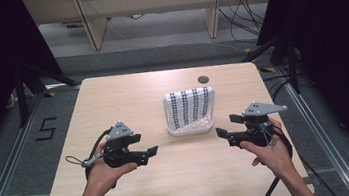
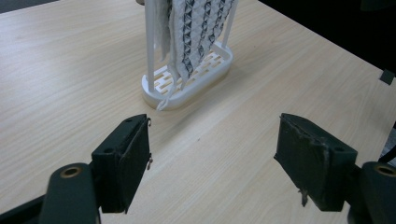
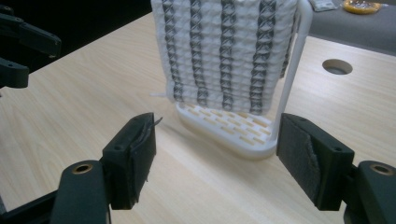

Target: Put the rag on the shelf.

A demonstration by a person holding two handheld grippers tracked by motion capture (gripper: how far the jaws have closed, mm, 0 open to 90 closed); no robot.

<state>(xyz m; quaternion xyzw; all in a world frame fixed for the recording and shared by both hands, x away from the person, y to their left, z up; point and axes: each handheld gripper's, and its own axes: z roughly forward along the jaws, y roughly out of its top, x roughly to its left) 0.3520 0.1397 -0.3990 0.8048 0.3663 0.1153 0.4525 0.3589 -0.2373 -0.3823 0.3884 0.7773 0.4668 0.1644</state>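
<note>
On the high view, the left tongs [image 1: 153,151] sit low over the left half of the light wood tabletop [image 1: 111,93], held in the person's left hand [image 1: 105,173], with a grey three-cornered plate on top and a cable looping off to the left. Their jaws point right, toward the middle of the tabletop, and stand spread with nothing between them; the left gripper view confirms this, showing the two black pads [image 2: 135,161] wide apart above bare wood. At the centre of the tabletop, between the two tongs and slightly farther from the person, stands a white plastic rack [image 1: 190,128] with a slotted oval base and an upright frame. A white cloth with dark patterned stripes [image 1: 192,106] hangs over that frame, draped down to just above the base. In the left gripper view the rack [image 2: 164,97] is seen end-on, near the jaws but apart from them, with a loose thread of the cloth [image 2: 189,32] trailing onto its base rim. In the right gripper view the cloth [image 3: 224,51] faces the camera broadside, and the rack [image 3: 233,137] stands just beyond the jaw tips, not touching them. To the right on the high view, the right tongs [image 1: 228,128] are held in the right hand [image 1: 270,153], jaws pointing left toward the rack, likewise released and holding nothing. A round cable hole [image 1: 203,79] lies behind the rack near the far edge.
</note>
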